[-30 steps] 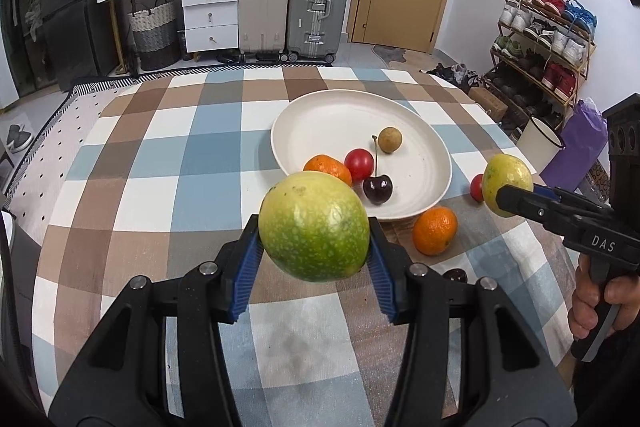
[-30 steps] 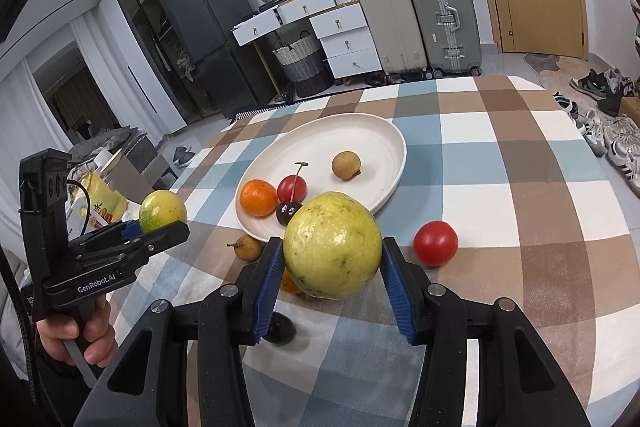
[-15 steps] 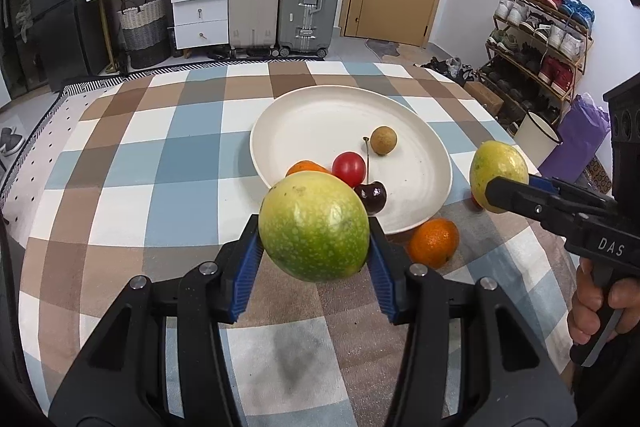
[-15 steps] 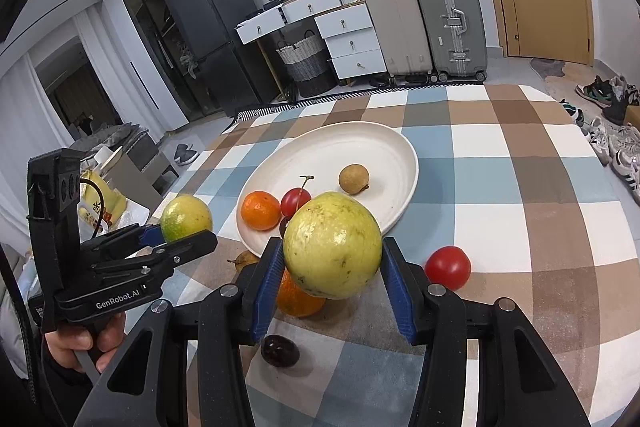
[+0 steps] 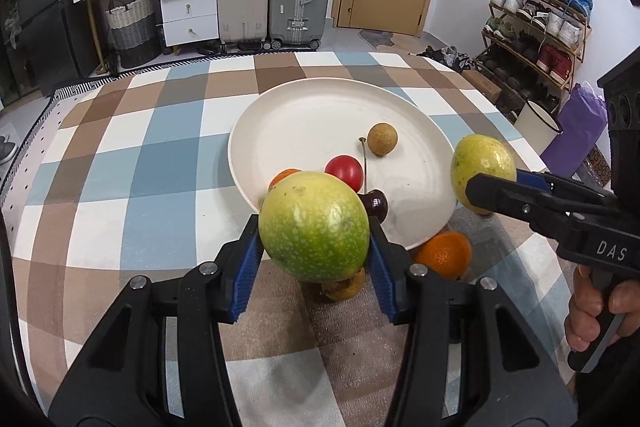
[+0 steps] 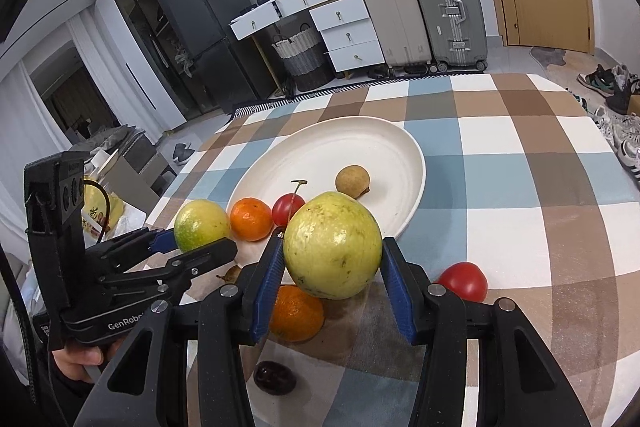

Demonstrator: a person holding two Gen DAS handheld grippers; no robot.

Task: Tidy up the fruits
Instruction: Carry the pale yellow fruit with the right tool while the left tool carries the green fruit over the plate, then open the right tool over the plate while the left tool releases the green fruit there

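The left gripper (image 5: 314, 255), black with blue ribbed pads, is spread wide and clamps a round green speckled fruit (image 5: 314, 225) between its pads. The right gripper (image 6: 332, 269), of the same build, is spread about as far and grips a round yellow-green fruit (image 6: 333, 245). Both fruits hang in the air over the near rim of the wide cream plate (image 5: 320, 107).

Ahead of the left gripper, inside the plate, lie a small red tomato (image 5: 344, 171), a dark cherry with a long stem (image 5: 375, 205), a small brown round fruit (image 5: 382, 139) and an orange mandarin (image 6: 251, 219). Below the right gripper, on the checked blue, brown and white tablecloth (image 6: 520, 147), sit another orange mandarin (image 6: 297, 313), a dark cherry (image 6: 275, 377) and, just to its right, a red tomato (image 6: 463, 281). The far half of the plate is bare, and open cloth runs beyond it to the table edge.

The right gripper's body reads "DAS"; the left's reads "GenRobot", partly hidden.
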